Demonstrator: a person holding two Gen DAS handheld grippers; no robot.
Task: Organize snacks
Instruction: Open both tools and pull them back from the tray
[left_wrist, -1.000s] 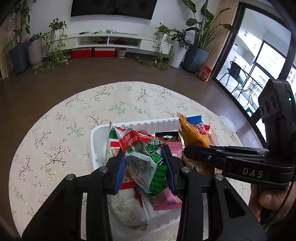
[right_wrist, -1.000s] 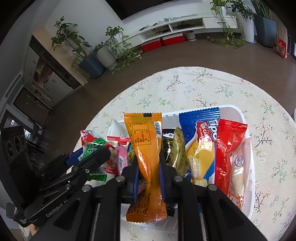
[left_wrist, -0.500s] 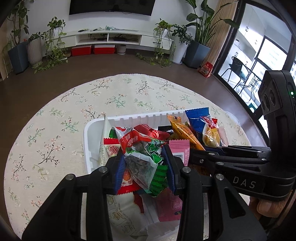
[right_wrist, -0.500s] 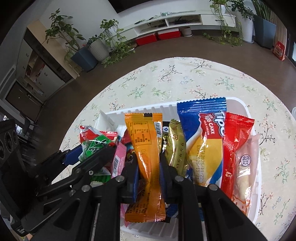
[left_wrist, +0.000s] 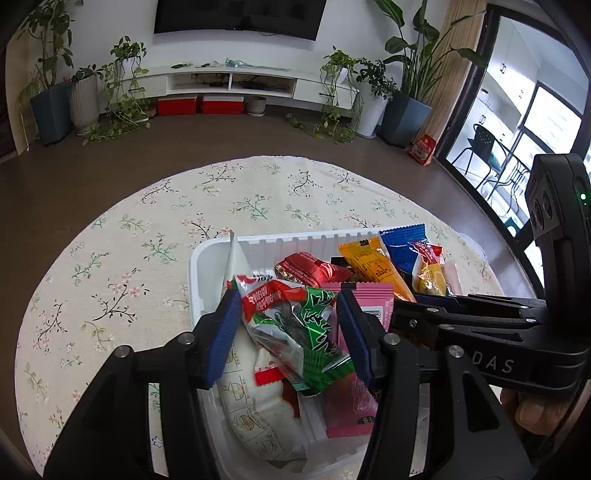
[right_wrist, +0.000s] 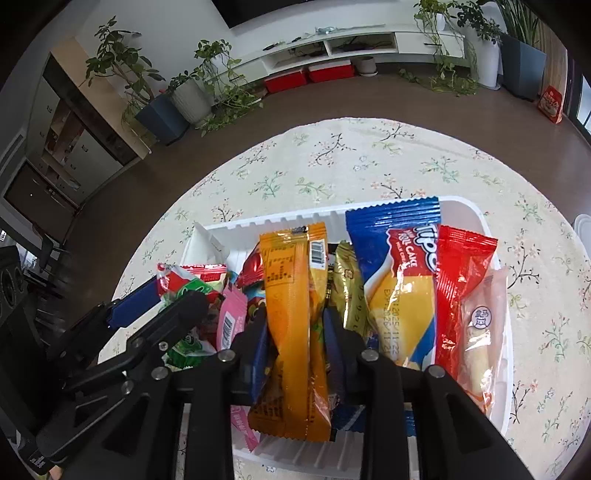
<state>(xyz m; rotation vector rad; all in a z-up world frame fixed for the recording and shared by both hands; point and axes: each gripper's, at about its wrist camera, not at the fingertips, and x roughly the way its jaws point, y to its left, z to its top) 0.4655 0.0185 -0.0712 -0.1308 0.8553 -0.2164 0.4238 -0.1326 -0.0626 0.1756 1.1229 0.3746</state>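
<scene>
Since a second ago both pairs of jaws have been let wider, and they are opening at this moment; the left gripper (left_wrist: 288, 332) now stands visibly slack around the green and red packet (left_wrist: 295, 325), where before the blue pads were pressed into it. That packet lies between the left jaws, crinkled and glossy, over a pale soft bun wrapper (left_wrist: 255, 406) and beside a flat pink sachet (left_wrist: 354, 369). The right gripper (right_wrist: 295, 332) has the orange packet (right_wrist: 291, 314) between its jaws, upright and twisted at the waist, with the pads seen close at its sides; whether they touch it cannot be told. Just to the right of it stand an olive-gold stick (right_wrist: 349, 288), a blue and yellow cake packet (right_wrist: 399, 273), a red packet (right_wrist: 461, 280) and a clear-wrapped roll (right_wrist: 480, 332), all leaning in the white ribbed plastic tray (right_wrist: 476, 214). The tray rests on a round worktop under a cream cloth printed with flower sprigs (left_wrist: 122, 258). Beyond lie a brown floor, potted plants (left_wrist: 122, 92), a low white media shelf (left_wrist: 229, 79) with red boxes beneath and a dark screen above.
</scene>
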